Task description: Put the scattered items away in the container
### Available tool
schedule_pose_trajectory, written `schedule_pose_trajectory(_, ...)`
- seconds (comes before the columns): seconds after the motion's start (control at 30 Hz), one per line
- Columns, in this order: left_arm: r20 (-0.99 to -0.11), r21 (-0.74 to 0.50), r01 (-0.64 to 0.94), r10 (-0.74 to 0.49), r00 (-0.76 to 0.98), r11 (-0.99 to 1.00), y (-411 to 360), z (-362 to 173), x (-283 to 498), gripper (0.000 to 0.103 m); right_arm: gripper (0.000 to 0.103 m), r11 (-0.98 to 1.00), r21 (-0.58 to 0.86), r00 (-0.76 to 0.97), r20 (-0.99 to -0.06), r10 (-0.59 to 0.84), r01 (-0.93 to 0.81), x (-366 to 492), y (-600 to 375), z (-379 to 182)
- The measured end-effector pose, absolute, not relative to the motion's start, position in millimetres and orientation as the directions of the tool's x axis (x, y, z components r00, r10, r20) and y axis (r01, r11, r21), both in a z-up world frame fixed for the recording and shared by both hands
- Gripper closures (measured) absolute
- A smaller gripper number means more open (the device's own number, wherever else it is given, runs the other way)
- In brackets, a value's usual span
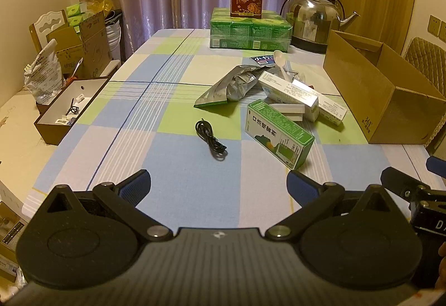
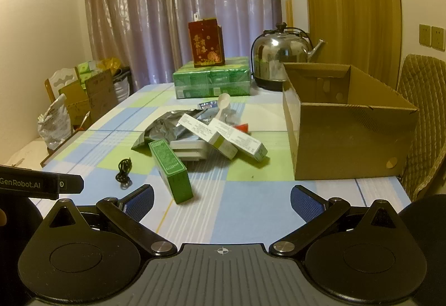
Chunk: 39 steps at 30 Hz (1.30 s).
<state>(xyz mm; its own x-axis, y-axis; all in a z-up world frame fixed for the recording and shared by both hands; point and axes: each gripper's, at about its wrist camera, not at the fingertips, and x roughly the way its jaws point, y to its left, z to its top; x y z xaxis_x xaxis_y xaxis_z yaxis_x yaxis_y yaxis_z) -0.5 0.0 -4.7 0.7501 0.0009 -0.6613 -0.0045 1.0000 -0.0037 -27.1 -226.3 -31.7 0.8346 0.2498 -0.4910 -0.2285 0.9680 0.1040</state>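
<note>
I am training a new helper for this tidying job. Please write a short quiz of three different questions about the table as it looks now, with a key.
1. True or false: the open brown cardboard box already holds the green rectangular carton.
2. Multiple choice: the coiled black cable lies A) inside the box, B) alone on the checked tablecloth, C) on top of the silver foil pouch.
3. Fill in: the left tongs and the right tongs are both ____ and hold nothing.

Key: 1 false, the carton lies on the cloth outside the box; 2 B; 3 open.
</note>
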Motion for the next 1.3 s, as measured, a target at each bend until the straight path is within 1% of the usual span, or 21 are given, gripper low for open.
schedule_pose_trajectory(1.17, -0.665, -0.001, -0.002, 0.001, 0.747, 1.000, -2.3, -6.1, -0.4, 0.001, 0.002, 0.965, 0.128, 0.823, -0.504, 0.263, -0.230, -25.8, -228.7, -33.7)
schedule_pose_trajectory(1.3, -0.671, -0.008, 0.015, -0.016, 0.741, 1.000, -4.0, -5.4, -0.3, 0.001, 0.002, 0.964, 0.130, 0.823, -0.503, 0.265, -0.231, -25.5, -228.6, -33.6)
